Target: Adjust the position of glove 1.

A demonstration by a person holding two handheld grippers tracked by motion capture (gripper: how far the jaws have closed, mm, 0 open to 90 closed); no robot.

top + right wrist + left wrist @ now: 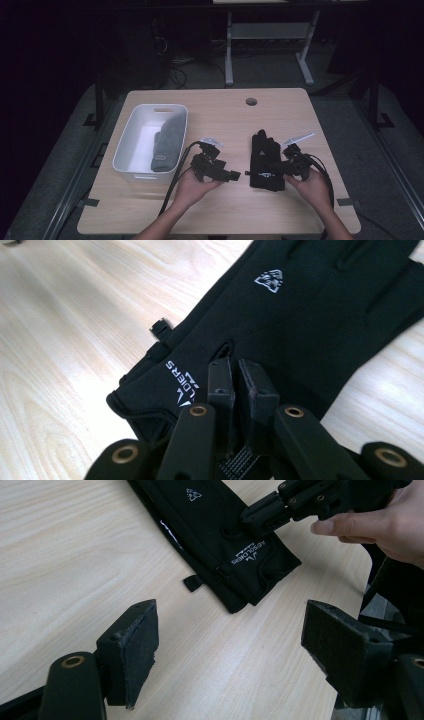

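The high view looks forward and down over the whole table (220,107). Each gripper view rides low, looking along its own jaws, close to the wood. All three share the black glove (265,160) ahead of both tools.

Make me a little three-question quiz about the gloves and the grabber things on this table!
1. True or false: the left gripper has its jaws wide apart.
2. What is the right gripper pinching? A) black glove B) white bin C) cable
3. What lies inside the white bin?

Key
1. True; nothing sits between its jaws.
2. A: it is shut on the cuff end of the black glove, which lies flat on the table.
3. A grey glove.
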